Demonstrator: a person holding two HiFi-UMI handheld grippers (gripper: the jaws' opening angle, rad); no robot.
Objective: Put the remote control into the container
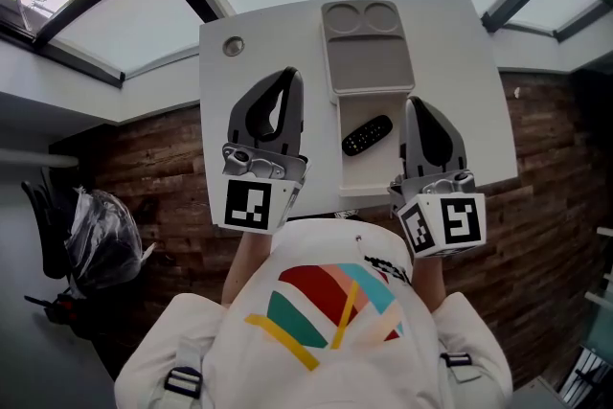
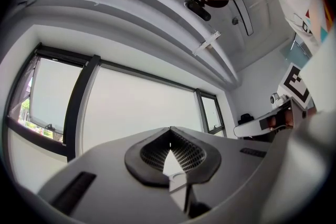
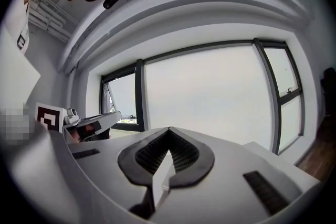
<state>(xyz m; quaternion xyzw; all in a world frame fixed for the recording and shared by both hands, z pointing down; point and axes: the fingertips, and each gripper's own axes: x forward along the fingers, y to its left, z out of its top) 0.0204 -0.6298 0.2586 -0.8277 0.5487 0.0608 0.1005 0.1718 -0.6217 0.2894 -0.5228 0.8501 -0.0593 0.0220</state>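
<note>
The black remote control [image 1: 367, 135] lies slantwise in the white lower compartment of the long container [image 1: 369, 72], whose grey upper part has two round recesses. My left gripper [image 1: 288, 75] hovers over the white table [image 1: 244, 77], left of the container, jaws shut and empty. My right gripper [image 1: 413, 103] hovers just right of the remote, also shut with nothing in it. In the left gripper view the left gripper [image 2: 169, 130] points at windows with its tips meeting. The right gripper [image 3: 168, 131] looks the same in the right gripper view. Neither gripper touches the remote.
A small round metal fitting [image 1: 233, 45] sits in the table's far left corner. Dark wooden floor [image 1: 153, 168] surrounds the table, with a black chair and bag [image 1: 94, 239] at the left. Large windows [image 3: 210, 97] fill both gripper views.
</note>
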